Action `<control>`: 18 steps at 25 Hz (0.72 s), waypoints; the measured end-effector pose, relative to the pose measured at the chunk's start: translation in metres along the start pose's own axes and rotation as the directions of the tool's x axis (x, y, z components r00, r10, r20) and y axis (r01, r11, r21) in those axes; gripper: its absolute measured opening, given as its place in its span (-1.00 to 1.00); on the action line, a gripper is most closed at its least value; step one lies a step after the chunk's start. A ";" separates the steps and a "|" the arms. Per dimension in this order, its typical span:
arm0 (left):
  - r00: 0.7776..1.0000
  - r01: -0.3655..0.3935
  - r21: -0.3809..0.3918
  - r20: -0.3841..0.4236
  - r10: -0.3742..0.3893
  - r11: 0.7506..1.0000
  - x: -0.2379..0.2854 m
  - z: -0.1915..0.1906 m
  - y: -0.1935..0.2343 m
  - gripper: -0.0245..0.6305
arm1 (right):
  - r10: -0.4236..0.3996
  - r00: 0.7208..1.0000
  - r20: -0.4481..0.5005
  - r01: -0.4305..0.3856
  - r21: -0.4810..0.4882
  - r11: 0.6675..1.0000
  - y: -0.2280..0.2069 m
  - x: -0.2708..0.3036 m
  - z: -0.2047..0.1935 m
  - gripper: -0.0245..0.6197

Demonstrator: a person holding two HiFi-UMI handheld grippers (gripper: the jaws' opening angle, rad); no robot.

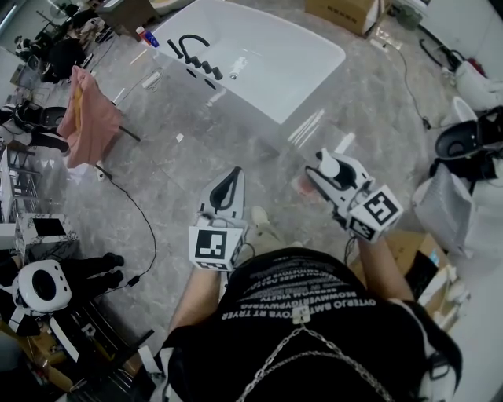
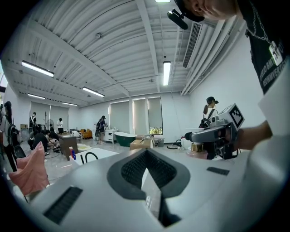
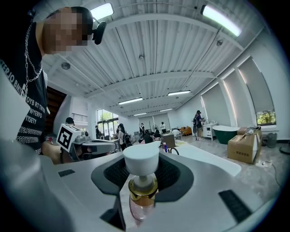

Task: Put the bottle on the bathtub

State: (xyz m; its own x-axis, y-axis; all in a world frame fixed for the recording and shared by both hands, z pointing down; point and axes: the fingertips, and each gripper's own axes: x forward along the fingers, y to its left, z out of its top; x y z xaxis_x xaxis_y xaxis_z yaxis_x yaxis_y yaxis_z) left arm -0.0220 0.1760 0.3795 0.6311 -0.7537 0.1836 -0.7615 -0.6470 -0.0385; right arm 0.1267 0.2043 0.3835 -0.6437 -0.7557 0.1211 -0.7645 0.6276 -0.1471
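**A:** Head view. The right gripper (image 1: 321,174) carries the bottle (image 1: 302,187), held out level in front of the person. The left gripper (image 1: 234,179) is alongside with its jaws together and nothing in them.

**B:** And the bathtub (image 1: 259,47)?

**A:** White, ahead across the floor, well apart from both grippers. The bottle is not yet on it. A black faucet (image 1: 191,43) sits on the tub's left deck. The nearer right rim looks bare, so it is likely the easier landing.

**B:** Obstacles?

**A:** A pink towel (image 1: 88,122) on a stand and a floor cable (image 1: 137,216), both left of the line to the tub. A cardboard box (image 1: 342,12) lies beyond the tub.

**B:** Left gripper view?

**A:** The pads meet and hold nothing. My guess is it's kept aside as a spare, since this is a one-handed carry. The right gripper with the bottle shows off to the right, and the tub and faucet sit low at left.

**B:** Right gripper view?

**A:** The jaws stand wide but are closed on the bottle. The white pump cap (image 3: 141,158) is up, the gold collar (image 3: 142,185) under it, and the pink body sits down between the jaws. The grip is upright, probably so it can be stood down base first. The tub rim is ahead to the right. A green tub (image 3: 229,133) and some people are far behind.
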 end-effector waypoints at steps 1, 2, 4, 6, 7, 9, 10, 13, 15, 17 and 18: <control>1.000 0.004 0.008 -0.001 -0.004 1.000 0.004 -0.001 0.005 -0.92 | -0.003 1.000 -0.001 0.003 0.003 1.000 -0.003 0.005 0.000 -0.48; 1.000 0.007 0.013 -0.001 -0.007 1.000 0.007 -0.001 0.010 -0.92 | -0.004 1.000 -0.003 0.004 0.005 1.000 -0.004 0.009 0.000 -0.48; 1.000 0.008 0.005 -0.001 -0.008 1.000 0.011 0.002 0.018 -0.92 | -0.007 1.000 -0.006 0.007 0.001 1.000 -0.006 0.016 0.003 -0.48; 1.000 0.013 0.009 0.002 -0.013 1.000 0.014 0.005 0.024 -0.92 | -0.007 1.000 -0.008 0.007 -0.003 1.000 -0.007 0.022 0.007 -0.48; 1.000 0.016 0.011 0.002 -0.016 1.000 0.017 0.006 0.028 -0.92 | -0.008 1.000 -0.009 0.008 -0.002 1.000 -0.008 0.025 0.008 -0.48; 1.000 0.025 0.026 0.000 -0.025 0.999 0.024 0.006 0.035 -0.92 | -0.009 1.000 -0.011 0.009 0.003 1.000 -0.011 0.033 0.008 -0.48; 1.000 0.029 0.029 0.002 -0.029 0.999 0.028 0.007 0.039 -0.92 | -0.010 1.000 -0.013 0.010 0.003 1.000 -0.013 0.038 0.009 -0.48; 0.999 0.037 0.011 0.010 -0.037 0.999 0.038 0.011 0.048 -0.92 | -0.013 1.000 -0.017 0.013 0.005 1.000 -0.020 0.053 0.010 -0.48; 0.999 0.044 0.011 0.010 -0.044 0.999 0.046 0.012 0.057 -0.92 | -0.016 1.000 -0.018 0.016 -0.001 1.000 -0.025 0.064 0.012 -0.48; 0.999 0.047 0.018 0.009 -0.047 0.999 0.056 0.011 0.069 -0.92 | -0.006 1.000 -0.019 0.006 -0.023 1.000 -0.030 0.077 0.013 -0.48; 0.999 0.047 0.025 0.004 -0.047 0.999 0.060 0.008 0.077 -0.92 | 0.003 1.000 -0.018 -0.004 -0.034 0.999 -0.030 0.084 0.014 -0.48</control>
State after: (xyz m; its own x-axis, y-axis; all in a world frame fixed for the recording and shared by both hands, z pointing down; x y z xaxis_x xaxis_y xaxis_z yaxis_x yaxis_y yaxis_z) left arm -0.0414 0.0803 0.3792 0.6670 -0.7226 0.1813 -0.7269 -0.6846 -0.0541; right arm 0.0966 0.1196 0.3844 -0.6466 -0.7501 0.1387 -0.7628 0.6364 -0.1141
